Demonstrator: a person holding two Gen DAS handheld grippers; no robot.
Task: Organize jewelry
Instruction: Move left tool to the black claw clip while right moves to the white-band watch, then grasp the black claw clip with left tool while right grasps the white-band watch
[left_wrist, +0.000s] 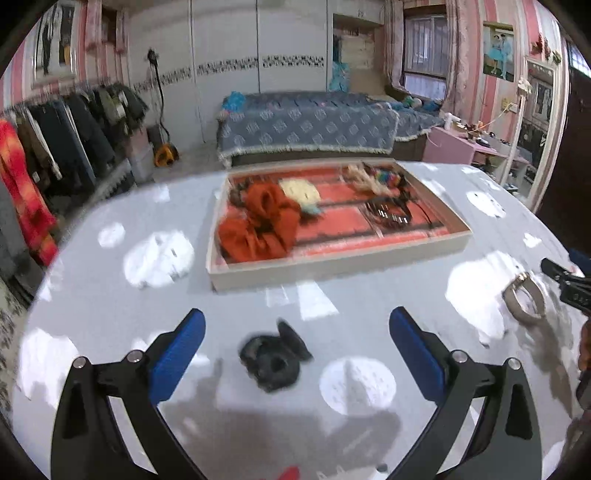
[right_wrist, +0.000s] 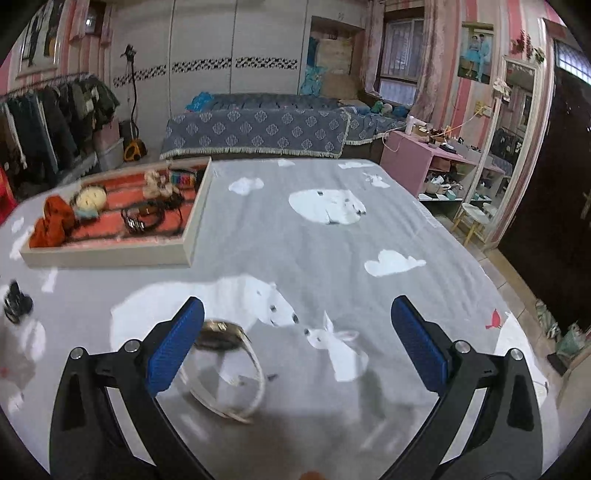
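**Two loose pieces on the bench, both tools wide open**

The main risk is a poor pinch on soft or thin things. The black scrunchie (left_wrist: 273, 356) lies flat on the grey animal-print cloth (right_wrist: 314, 240), between the spread fingers of the left tool (left_wrist: 297, 350). It sits low and limp, so blue pads closing too high would likely slide over it, and pads pressed too low could bunch the cloth and drag it along with the piece.

The right tool (right_wrist: 297, 345) is also fully open and holds nothing. The pale watch (right_wrist: 229, 369) lies just beside its left pad (right_wrist: 175, 347), off centre and partly hidden behind it. If the fingers close from here, I judge they would catch only one side of the strap, or nudge the watch away. The strap forms an open loop with a darker face at the far end; it looks stiff enough to tip or spring when gripped by one edge.

The tray (left_wrist: 332, 267) stands farther back on the bench, its red compartments already holding an orange scrunchie (left_wrist: 258, 225), a yellow piece, dark bands and a multicoloured item. A carried piece could snag the raised rim or land in a crowded compartment. Both views are blurred, so fine detail is uncertain.
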